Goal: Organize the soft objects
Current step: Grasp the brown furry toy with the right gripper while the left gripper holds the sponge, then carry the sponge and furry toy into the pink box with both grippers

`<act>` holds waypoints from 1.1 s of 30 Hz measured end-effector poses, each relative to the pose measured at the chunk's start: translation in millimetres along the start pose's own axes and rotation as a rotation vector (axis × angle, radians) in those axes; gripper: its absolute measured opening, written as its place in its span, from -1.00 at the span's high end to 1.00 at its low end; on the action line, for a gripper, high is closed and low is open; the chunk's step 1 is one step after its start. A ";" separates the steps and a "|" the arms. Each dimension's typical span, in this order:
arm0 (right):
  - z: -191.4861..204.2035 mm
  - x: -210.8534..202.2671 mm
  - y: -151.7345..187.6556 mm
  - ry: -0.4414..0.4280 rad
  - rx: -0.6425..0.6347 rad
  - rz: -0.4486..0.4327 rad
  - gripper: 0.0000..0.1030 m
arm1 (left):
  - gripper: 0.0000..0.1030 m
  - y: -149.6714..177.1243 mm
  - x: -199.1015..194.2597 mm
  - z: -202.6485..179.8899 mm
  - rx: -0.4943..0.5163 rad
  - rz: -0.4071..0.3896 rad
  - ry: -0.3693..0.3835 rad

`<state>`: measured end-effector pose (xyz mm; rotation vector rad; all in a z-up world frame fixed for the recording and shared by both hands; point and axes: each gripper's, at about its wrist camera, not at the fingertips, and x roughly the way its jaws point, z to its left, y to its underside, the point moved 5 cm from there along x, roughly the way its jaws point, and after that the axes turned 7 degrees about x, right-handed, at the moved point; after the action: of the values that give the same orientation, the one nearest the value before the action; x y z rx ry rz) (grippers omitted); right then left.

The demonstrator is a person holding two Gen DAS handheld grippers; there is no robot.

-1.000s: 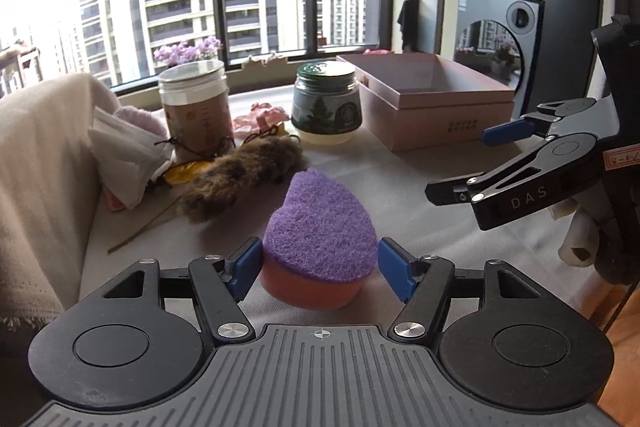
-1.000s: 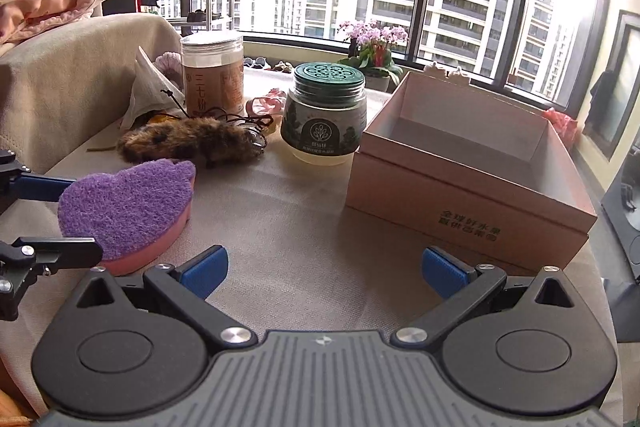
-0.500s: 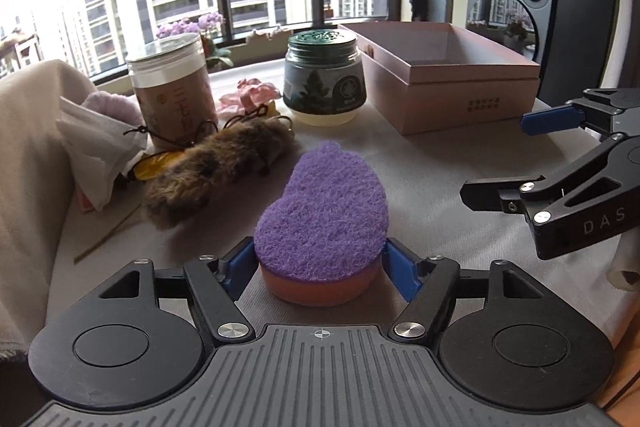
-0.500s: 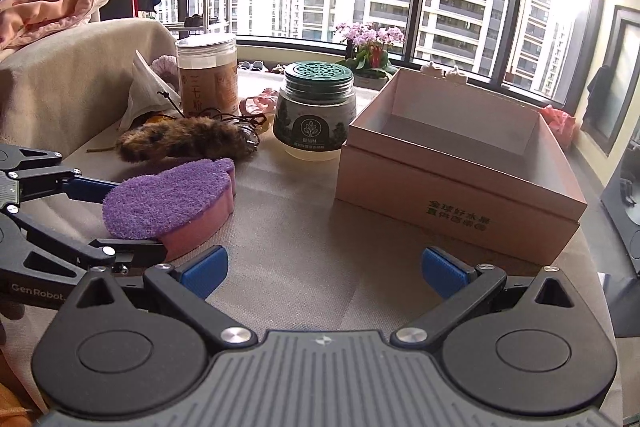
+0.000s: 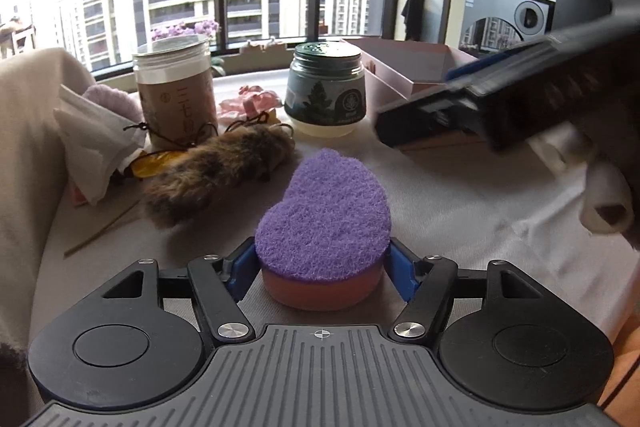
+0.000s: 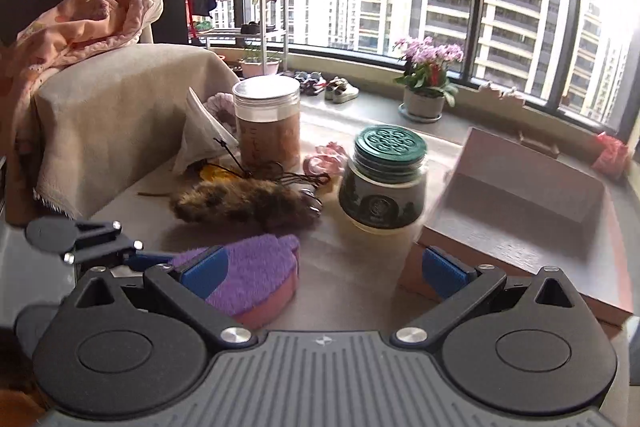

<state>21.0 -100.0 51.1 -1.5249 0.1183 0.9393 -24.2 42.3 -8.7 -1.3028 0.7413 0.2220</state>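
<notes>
A purple-topped pink sponge [image 5: 324,223] sits between my left gripper's [image 5: 320,267] blue pads, which press its sides; it also shows in the right wrist view [image 6: 256,275]. My right gripper [image 6: 324,269] is open and empty, above the table near the sponge and the pink cardboard box [image 6: 520,203]. It appears blurred in the left wrist view [image 5: 500,103]. A brown furry toy [image 5: 216,171] lies behind the sponge; it also shows in the right wrist view [image 6: 244,205].
A green-lidded jar [image 5: 326,91] and a tall brown jar [image 5: 176,95] stand behind. A pink scrunchie [image 5: 248,103], white tissue [image 5: 96,143] and a pink towel [image 5: 112,99] lie at the left. A cloth-covered chair [image 6: 116,115] stands at the left.
My left gripper has closed onto the sponge. My right gripper has swung left and forward, over the table toward the sponge.
</notes>
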 end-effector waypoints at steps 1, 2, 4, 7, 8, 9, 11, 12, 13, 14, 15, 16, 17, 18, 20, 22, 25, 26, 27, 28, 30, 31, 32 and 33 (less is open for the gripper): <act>5.1 9.5 -8.6 -0.028 0.006 0.026 -1.00 | -0.40 2.2 -4.8 1.2 0.000 0.001 0.006; 12.4 21.6 -17.0 -0.064 0.006 0.062 -1.00 | -0.40 4.5 -9.4 2.9 -0.005 0.001 0.009; 25.5 46.1 -27.4 -0.100 -0.005 0.128 -1.00 | -0.40 8.4 -15.0 7.6 -0.017 -0.001 0.006; 47.2 83.5 -34.8 -0.077 -0.099 0.180 -1.00 | -0.40 12.8 -19.1 19.7 -0.055 -0.004 -0.006; 54.2 95.9 -36.7 -0.064 -0.136 0.192 -1.00 | -0.40 14.1 -20.1 23.8 -0.067 -0.007 -0.009; 58.5 105.5 -38.1 -0.060 -0.162 0.205 -1.00 | -0.40 15.0 -20.7 26.6 -0.073 -0.010 -0.010; 64.2 123.2 -40.0 -0.062 -0.205 0.233 -0.99 | -0.40 17.0 -21.3 31.4 -0.080 -0.011 -0.016; 64.4 130.3 -40.5 -0.064 -0.212 0.253 -0.96 | -0.40 17.9 -21.9 33.1 -0.084 -0.012 -0.014; 63.7 137.4 -40.2 -0.069 -0.211 0.284 -0.91 | -0.40 18.6 -22.3 34.2 -0.090 -0.013 -0.008; 63.0 143.3 -38.9 -0.076 -0.207 0.323 -0.74 | -0.40 20.4 -23.4 35.9 -0.098 -0.015 0.001; 61.4 145.8 -37.0 -0.083 -0.207 0.347 -0.56 | -0.40 20.7 -23.8 36.0 -0.102 -0.016 0.010; 61.3 143.5 -36.9 -0.082 -0.218 0.342 -0.45 | -0.40 21.0 -24.0 35.3 -0.104 -0.018 0.018; 64.2 139.1 -37.2 -0.072 -0.245 0.331 0.04 | -0.40 20.7 -23.6 34.8 -0.104 -0.019 0.025; 65.3 134.2 -37.4 -0.065 -0.265 0.331 0.62 | -0.40 20.4 -23.3 33.6 -0.102 -0.019 0.028; 63.9 120.4 -39.8 -0.078 -0.248 0.340 0.72 | -0.40 18.4 -22.2 32.5 -0.095 -0.019 0.036; 61.2 105.2 -45.2 -0.082 -0.233 0.320 0.72 | -0.40 15.2 -23.6 28.5 -0.090 -0.025 0.048; 55.0 76.5 -61.8 -0.067 -0.225 0.243 0.73 | -0.40 11.9 -28.3 20.7 -0.068 -0.033 0.051; 52.3 65.6 -69.4 -0.066 -0.209 0.217 0.73 | -0.40 10.6 -29.8 18.6 -0.060 -0.034 0.048; 49.6 55.4 -76.0 -0.069 -0.190 0.198 0.74 | -0.40 9.0 -31.7 16.8 -0.053 -0.036 0.045; 47.0 44.9 -82.5 -0.074 -0.172 0.179 0.74 | -0.40 6.8 -32.2 16.9 -0.046 -0.039 0.043; 41.5 20.4 -95.4 -0.083 -0.139 0.134 0.74 | -0.40 3.3 -38.0 14.3 -0.032 -0.047 0.040; 39.3 7.5 -100.6 -0.084 -0.131 0.109 0.74 | -0.40 -0.2 -39.4 13.4 -0.024 -0.052 0.040; 37.2 -8.3 -104.2 -0.083 -0.123 0.080 0.74 | -0.40 -4.5 -42.9 10.0 -0.013 -0.056 0.041; 35.4 -23.5 -107.3 -0.081 -0.117 0.052 0.74 | -0.40 -7.2 -46.2 6.6 -0.003 -0.061 0.042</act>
<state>50.6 -56.3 153.7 -1.5949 0.0455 1.0637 -52.6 58.0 25.6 -1.3345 0.7359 0.1472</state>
